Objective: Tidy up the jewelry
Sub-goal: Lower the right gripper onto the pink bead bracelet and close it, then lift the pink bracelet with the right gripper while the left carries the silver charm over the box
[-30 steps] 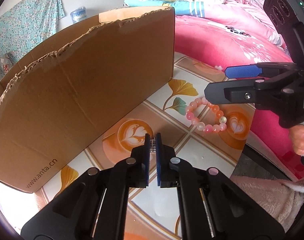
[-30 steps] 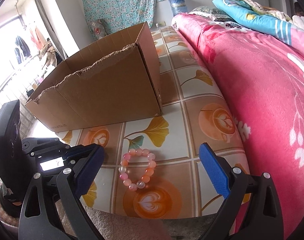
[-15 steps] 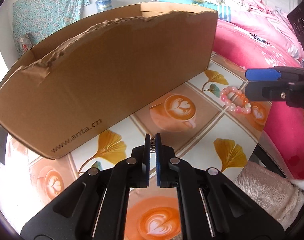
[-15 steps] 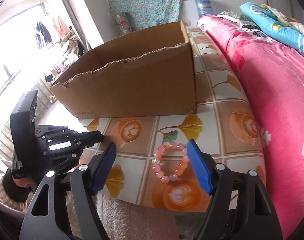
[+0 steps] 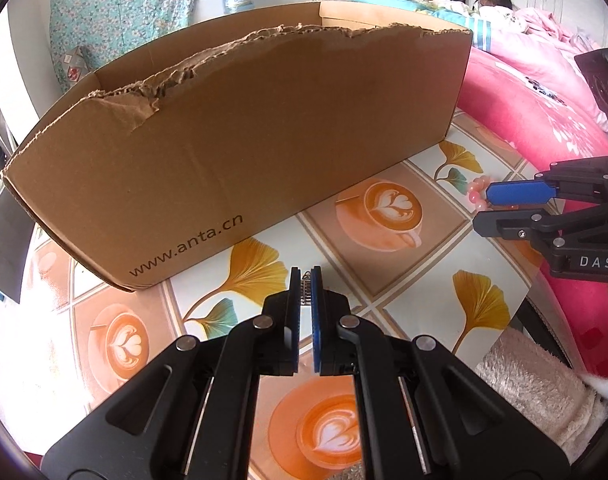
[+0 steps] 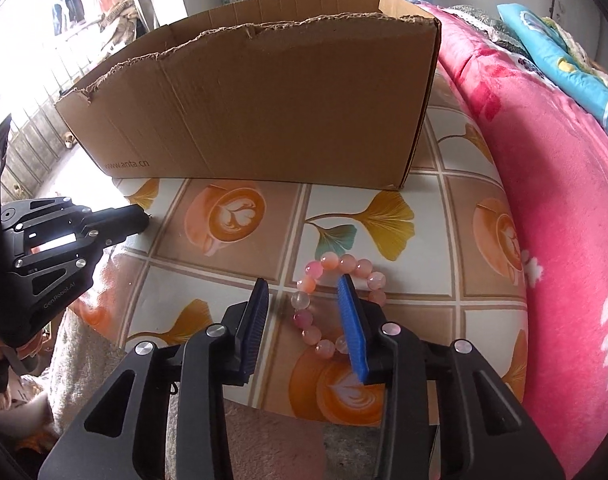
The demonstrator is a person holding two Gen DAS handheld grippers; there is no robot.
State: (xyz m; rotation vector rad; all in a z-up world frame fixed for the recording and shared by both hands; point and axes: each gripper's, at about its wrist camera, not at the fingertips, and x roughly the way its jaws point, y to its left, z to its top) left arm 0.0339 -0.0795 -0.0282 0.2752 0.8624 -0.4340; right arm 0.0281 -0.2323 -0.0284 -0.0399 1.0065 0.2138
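the left gripper point(image 5: 305, 288) is clenching a small metal piece point(image 5: 305, 292) before the box point(image 5: 264, 132). the right gripper point(image 6: 304, 312) is straddling the bracelet point(image 6: 336, 300) on the counter point(image 6: 444, 300), fingers apart, nothing visibly boxed yet.

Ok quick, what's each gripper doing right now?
Left gripper: shut on a small metal chain.
Right gripper: open, straddling one side of the bead bracelet, not gripping.
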